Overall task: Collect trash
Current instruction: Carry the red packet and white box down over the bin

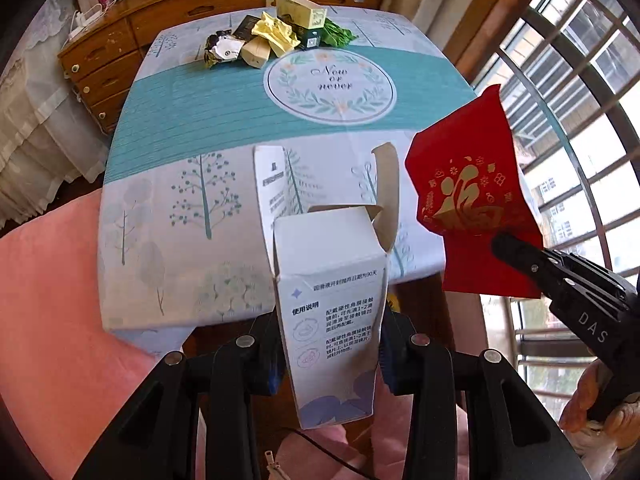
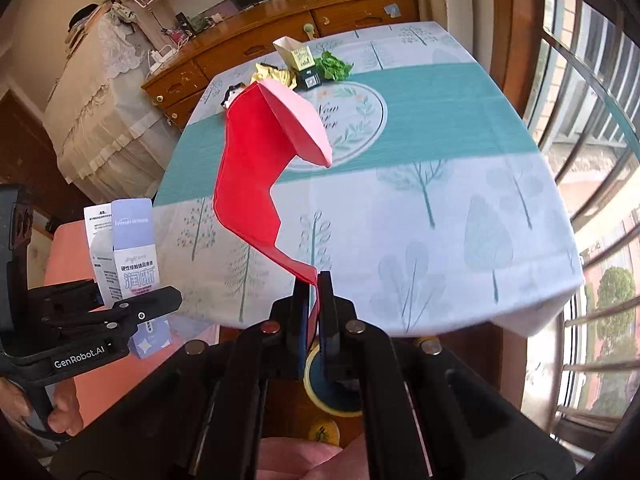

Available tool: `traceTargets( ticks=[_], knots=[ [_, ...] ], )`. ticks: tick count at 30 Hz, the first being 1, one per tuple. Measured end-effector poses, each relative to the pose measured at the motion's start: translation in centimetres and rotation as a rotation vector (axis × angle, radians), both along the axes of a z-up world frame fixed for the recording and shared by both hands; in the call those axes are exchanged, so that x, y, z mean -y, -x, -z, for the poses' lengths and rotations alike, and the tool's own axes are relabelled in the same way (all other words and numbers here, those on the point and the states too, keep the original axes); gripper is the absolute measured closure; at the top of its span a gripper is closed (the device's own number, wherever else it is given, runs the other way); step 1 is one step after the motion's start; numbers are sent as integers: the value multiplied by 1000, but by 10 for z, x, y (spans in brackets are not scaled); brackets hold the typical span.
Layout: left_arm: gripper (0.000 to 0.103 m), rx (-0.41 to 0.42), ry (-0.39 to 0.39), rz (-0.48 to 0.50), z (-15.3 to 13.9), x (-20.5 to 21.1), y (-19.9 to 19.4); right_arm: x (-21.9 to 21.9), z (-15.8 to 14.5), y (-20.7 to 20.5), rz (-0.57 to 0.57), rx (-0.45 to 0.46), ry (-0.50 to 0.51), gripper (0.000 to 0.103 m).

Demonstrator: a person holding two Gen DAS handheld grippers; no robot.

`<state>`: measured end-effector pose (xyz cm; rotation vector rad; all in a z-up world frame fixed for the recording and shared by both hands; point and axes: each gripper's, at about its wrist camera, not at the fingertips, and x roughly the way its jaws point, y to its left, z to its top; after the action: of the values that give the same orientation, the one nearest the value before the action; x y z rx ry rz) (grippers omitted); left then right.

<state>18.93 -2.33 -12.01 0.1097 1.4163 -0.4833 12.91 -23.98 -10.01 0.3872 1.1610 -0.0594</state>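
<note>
Trash in both grippers: left gripper (image 1: 328, 344) clamps the white carton (image 1: 332, 320), right gripper (image 2: 314, 300) pinches the red envelope (image 2: 260, 160) — both held off the table's (image 1: 200, 120) near edge. Keep both grips firm — the limp envelope could slip. More litter (image 1: 272, 36) waits at the far end.

The left gripper (image 1: 330, 344) grips an open white cardboard carton (image 1: 330, 320) upright, off the near edge of the tablecloth-covered table (image 1: 224, 128). To its right, the right gripper (image 2: 314, 292) pinches the lower corner of a red paper envelope (image 2: 256, 152), which rises above the table's near half. At the table's far end lies a heap of trash: a pale open box (image 1: 300, 10) at the back, crumpled yellow paper (image 1: 276, 34) before it, a green wrapper (image 1: 338, 34) to the right, a small cream carton (image 1: 256, 52) and a foil packet (image 1: 218, 48) to the left. Behind the table stands a wooden sideboard (image 1: 168, 20); a barred window (image 1: 580, 80) runs along the right.
</note>
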Motion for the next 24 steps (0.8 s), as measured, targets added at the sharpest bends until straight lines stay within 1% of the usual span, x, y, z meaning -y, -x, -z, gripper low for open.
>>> traceTargets(
  ticks=[4,6,9,13,14,16,17,19,22,24],
  knots=[
    [67,-42,6,49,5,-20,40,-44,10,56,27,-65,10,101],
    [67,-56,4,66,7,-26,58,-60,12,77,29,-92,30,101],
    [67,-83,9,74,13,-31,79,-75,11,96,24,-137,46,101],
    [67,-123,22,71,29,-33,103,-84,14,121,9,-184,75,101],
    [67,-132,22,71,35,-33,110,-81,16,121,4,-197,78,101],
    [67,-152,14,70,50,-26,118,-83,26,133,0,-226,76,101],
    [67,-163,14,67,59,-23,123,-77,33,130,-3,-244,70,101],
    [67,-175,14,59,78,-18,132,-76,50,140,-1,-277,56,101],
    [66,-180,9,47,116,-14,144,-71,85,152,1,-330,39,101],
    [66,-182,-2,37,148,-13,150,-68,112,162,8,-363,19,101]
  ],
)
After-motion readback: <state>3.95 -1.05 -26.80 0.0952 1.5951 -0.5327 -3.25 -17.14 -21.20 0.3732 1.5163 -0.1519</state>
